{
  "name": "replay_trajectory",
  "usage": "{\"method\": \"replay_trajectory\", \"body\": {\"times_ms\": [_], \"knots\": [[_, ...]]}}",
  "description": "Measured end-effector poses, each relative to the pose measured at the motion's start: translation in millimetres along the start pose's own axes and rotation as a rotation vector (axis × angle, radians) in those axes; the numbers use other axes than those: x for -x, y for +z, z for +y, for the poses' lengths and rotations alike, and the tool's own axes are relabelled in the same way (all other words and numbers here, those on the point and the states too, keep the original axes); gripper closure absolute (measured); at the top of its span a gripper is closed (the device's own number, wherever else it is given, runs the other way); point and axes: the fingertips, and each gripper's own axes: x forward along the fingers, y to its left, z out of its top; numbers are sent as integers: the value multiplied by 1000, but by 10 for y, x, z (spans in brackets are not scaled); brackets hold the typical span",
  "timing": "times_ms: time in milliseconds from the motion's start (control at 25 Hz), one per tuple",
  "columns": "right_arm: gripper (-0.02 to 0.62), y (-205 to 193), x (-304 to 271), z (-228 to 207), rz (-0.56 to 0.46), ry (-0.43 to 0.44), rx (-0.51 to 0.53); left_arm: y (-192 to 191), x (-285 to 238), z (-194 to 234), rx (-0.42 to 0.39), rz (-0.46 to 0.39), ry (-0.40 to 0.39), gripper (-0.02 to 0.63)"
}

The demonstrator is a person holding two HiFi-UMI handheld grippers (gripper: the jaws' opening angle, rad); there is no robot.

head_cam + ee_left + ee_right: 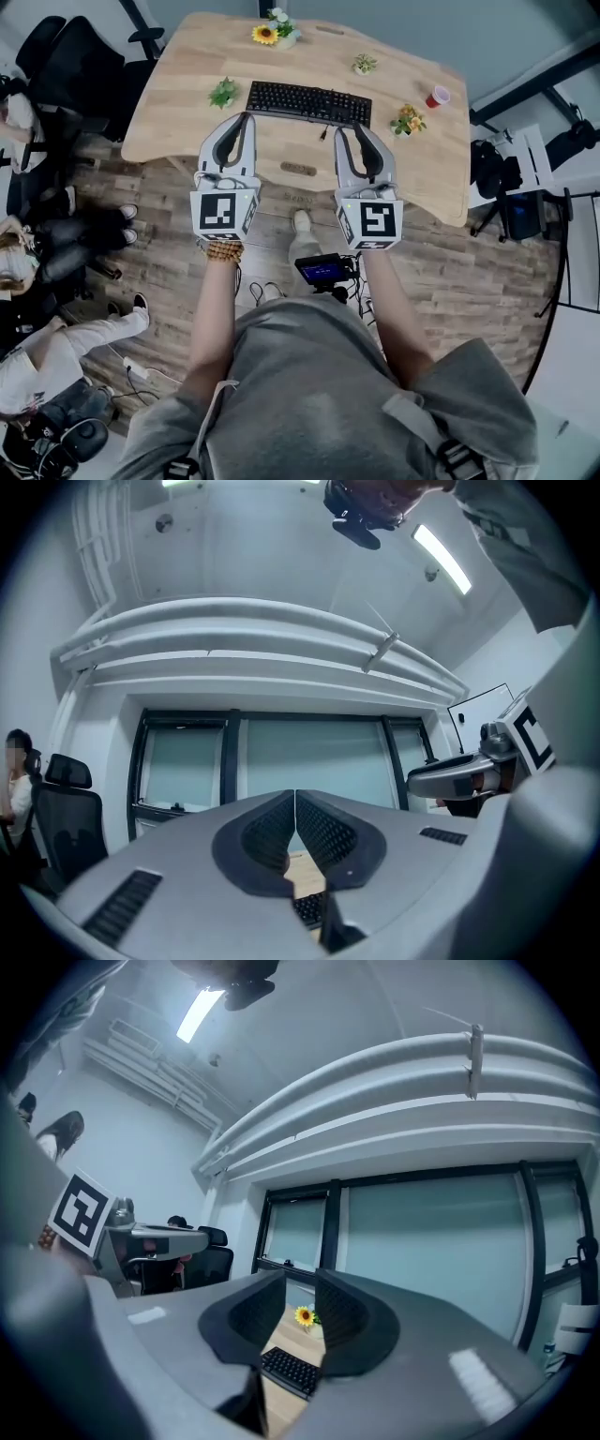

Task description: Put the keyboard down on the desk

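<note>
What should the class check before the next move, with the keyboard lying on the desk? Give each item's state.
1. Keyboard rests flat on the desk: ok.
2. Left gripper empty, jaws together: ok.
3. Right gripper empty, jaws a narrow gap apart: ok.
4. Neither gripper grips the keyboard, which shows beyond the jaws in both gripper views: ok.
5. Red cup stands apart from the keyboard: ok.
6. Cup holds liquid: cannot tell.

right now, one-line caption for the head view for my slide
The keyboard lies flat on the desk; the left gripper and right gripper hang just in front of it, holding nothing.
</note>
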Motion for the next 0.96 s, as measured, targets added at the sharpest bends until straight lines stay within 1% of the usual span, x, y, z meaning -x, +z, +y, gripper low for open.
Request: {"method": "replay_trajectory", "body": {"times_ms": [160, 480, 760, 960], "knots": [[501, -82, 307, 208, 26, -7, -12, -85, 325, -38, 8, 38, 13, 595], [508, -152, 792, 474, 59, -13, -20, -166, 836, -104, 17, 78, 27, 595], [515, -169, 1037, 532, 61, -16, -23, -190, 1070, -208, 14, 86, 29, 595], [522, -259, 1098, 489, 73, -20, -37, -260, 1113, -250, 2, 103, 24, 595]]}}
